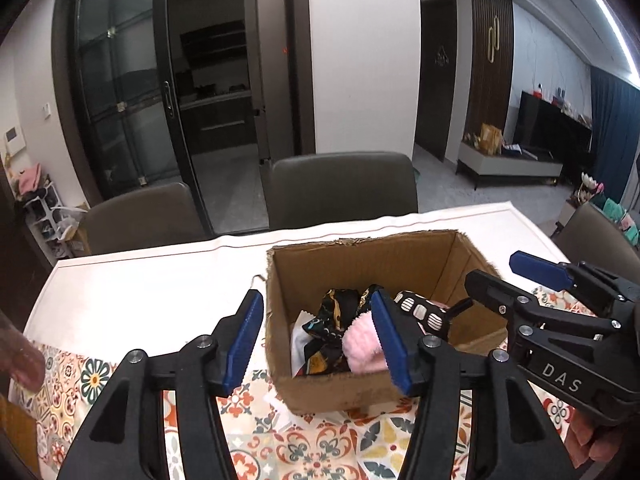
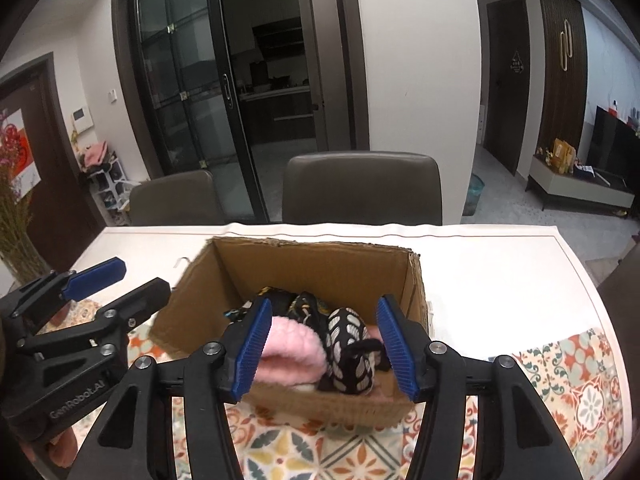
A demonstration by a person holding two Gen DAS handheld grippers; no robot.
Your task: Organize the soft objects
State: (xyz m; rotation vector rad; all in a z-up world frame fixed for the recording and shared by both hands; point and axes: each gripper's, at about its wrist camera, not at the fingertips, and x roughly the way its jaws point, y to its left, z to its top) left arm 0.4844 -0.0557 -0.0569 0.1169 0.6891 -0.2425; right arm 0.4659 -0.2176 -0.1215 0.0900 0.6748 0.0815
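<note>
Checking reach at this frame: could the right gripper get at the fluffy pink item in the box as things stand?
Probably yes. The right gripper is open just above the cardboard box, whose top is open, and the pink fluffy item lies uncovered on top near its left finger. Only the black-and-white patterned item crowds it from the right.

Left claw (image 1: pixel 318 342) occupies the lower centre of its view, jaws parted, nothing gripped. Right claw (image 2: pixel 324 346) likewise: lower centre, jaws parted, empty.
</note>
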